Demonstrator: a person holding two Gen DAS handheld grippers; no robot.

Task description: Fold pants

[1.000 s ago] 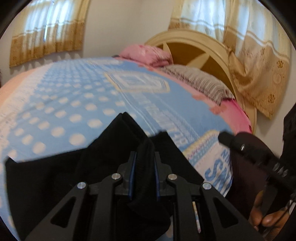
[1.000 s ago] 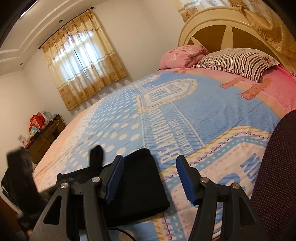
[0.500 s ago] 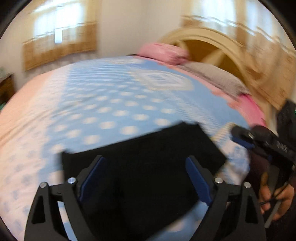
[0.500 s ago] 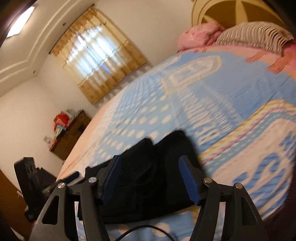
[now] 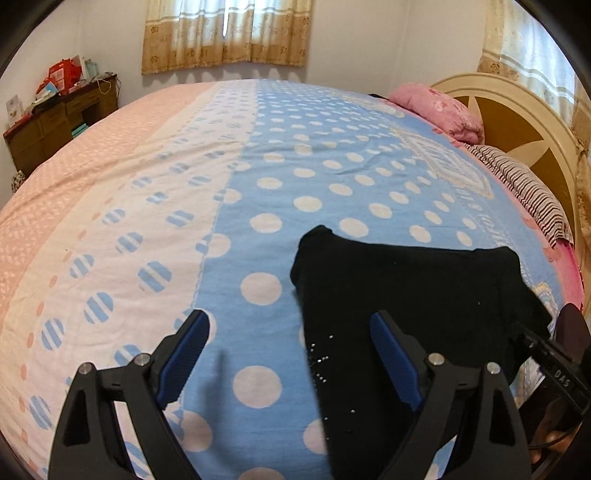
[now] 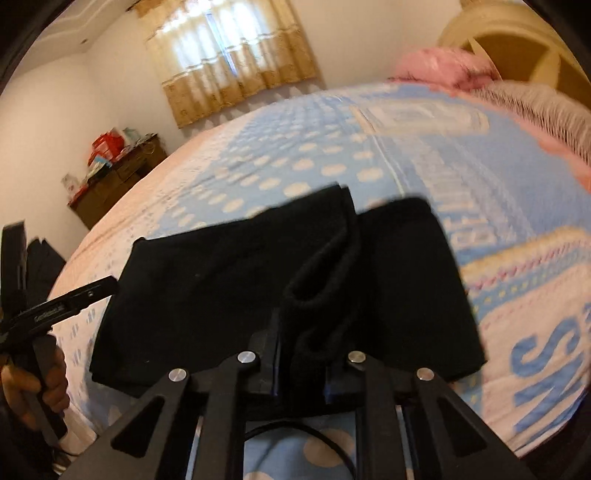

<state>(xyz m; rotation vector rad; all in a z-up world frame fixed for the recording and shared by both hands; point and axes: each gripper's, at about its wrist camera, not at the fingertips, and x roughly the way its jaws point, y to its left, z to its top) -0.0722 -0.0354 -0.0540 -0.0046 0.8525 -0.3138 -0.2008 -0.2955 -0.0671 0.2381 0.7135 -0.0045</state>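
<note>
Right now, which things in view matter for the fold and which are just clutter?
In play:
pants, black, partly folded on the bed
right gripper, jaws closing on a fold of the pants
left gripper, jaws open, holding nothing

Just lying about:
pink pillow
striped pillow
dresser with boxes
curtains

One black pants, folded, on one bedspread. Two pillows by the headboard: one pink pillow, one striped pillow. Two grippers: left gripper, right gripper. One wooden cabinet.
</note>
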